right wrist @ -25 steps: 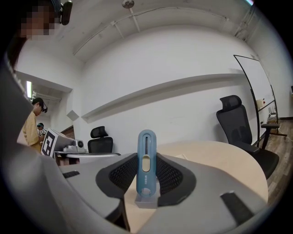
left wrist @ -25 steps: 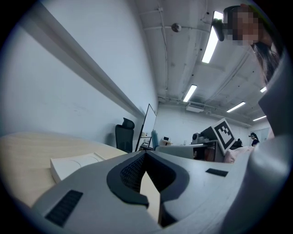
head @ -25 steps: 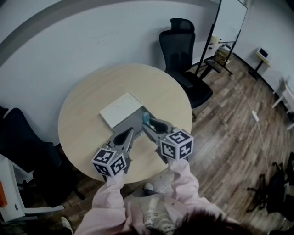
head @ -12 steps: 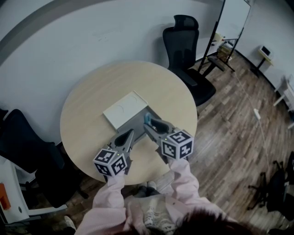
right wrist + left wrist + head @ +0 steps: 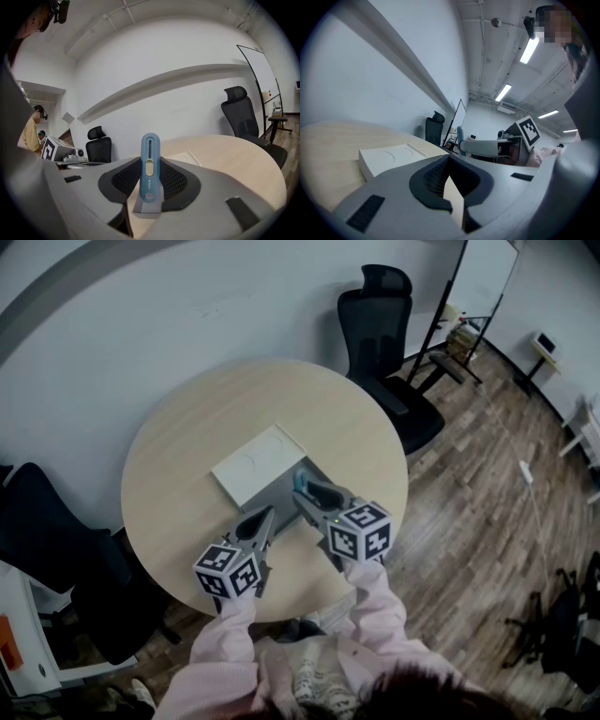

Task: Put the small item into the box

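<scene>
Head view: white box (image 5: 258,463) mid-desk (image 5: 178,456). Left gripper (image 5: 262,519) at the box's 6 o'clock. Right gripper (image 5: 305,491) at its 4 o'clock, carrying the blue small item (image 5: 299,481) just beside the box.
Left gripper view: jaws closed together, nothing between.
Right gripper view: jaws clamped on the small item, which stands upright.

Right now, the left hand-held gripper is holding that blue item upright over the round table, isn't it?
Not the left. The right hand-held gripper holds the blue item upright over the round table; the right gripper view shows it clamped between the jaws. The left hand-held gripper is shut on nothing.
</scene>
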Demonstrator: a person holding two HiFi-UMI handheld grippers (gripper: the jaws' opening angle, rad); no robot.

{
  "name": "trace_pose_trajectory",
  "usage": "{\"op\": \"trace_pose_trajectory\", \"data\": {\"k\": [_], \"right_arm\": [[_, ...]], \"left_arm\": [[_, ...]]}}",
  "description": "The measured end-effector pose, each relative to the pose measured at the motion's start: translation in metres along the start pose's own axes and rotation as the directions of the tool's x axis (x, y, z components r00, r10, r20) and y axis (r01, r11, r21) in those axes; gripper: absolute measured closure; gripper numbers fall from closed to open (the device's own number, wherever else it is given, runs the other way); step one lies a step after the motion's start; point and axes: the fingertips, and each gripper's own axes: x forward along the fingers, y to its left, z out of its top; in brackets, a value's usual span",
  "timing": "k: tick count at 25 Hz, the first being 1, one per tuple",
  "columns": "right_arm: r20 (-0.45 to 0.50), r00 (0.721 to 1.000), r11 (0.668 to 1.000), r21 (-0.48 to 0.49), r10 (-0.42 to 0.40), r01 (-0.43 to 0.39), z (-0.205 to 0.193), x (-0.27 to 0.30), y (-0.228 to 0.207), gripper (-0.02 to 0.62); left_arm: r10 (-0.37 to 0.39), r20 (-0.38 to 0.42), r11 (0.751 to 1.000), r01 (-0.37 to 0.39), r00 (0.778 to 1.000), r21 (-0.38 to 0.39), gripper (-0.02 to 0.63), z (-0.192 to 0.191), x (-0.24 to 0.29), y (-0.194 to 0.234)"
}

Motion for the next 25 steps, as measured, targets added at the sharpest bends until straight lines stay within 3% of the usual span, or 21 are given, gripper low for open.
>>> {"op": "trace_pose_trajectory", "data": {"k": [25], "right_arm": [[-0.219, 0.975, 0.999, -0.020, 0.037, -0.043, -0.048, 0.061, -0.033, 0.466]], "left_arm": [[0.062, -0.080, 0.989, -0.072, 0.995, -0.129, 0.595, -0.038, 0.023, 0.051]]}}
